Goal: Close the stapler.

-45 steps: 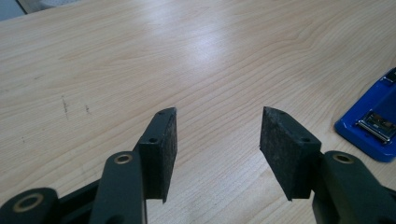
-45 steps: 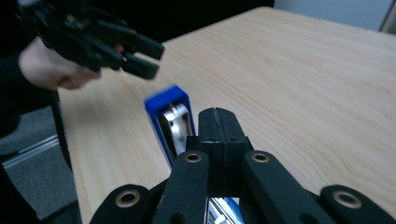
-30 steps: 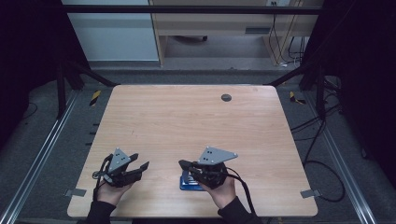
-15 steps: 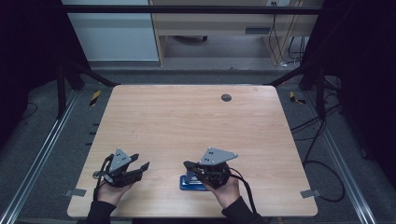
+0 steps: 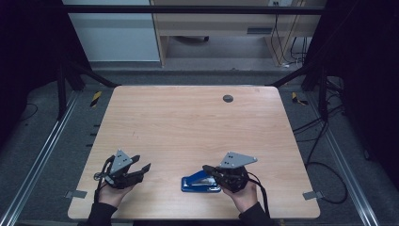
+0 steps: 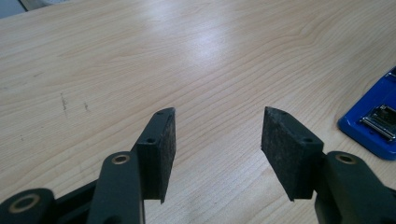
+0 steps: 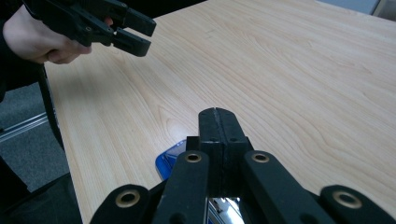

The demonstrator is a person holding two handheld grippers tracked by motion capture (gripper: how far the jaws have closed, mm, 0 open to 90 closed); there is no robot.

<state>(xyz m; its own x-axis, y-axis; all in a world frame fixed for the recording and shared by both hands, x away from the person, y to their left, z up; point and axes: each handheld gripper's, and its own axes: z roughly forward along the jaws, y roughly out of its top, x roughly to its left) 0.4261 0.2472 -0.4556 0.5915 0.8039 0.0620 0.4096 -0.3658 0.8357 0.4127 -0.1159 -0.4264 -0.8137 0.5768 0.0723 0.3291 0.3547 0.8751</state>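
Lifting slightly from a second ago, the right gripper (image 5: 210, 170), fingers pressed together empty, hovers over the blue stapler (image 5: 200, 182) at the surface's (image 5: 188, 122) six o'clock; left gripper (image 5: 141, 170) fingers spread, idle.

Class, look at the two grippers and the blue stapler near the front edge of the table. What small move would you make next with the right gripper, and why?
Probably open the right gripper. Its jaws are pressed together above the blue stapler, holding nothing, so it can't take hold as it is. The left gripper is open over bare table, off to the side.
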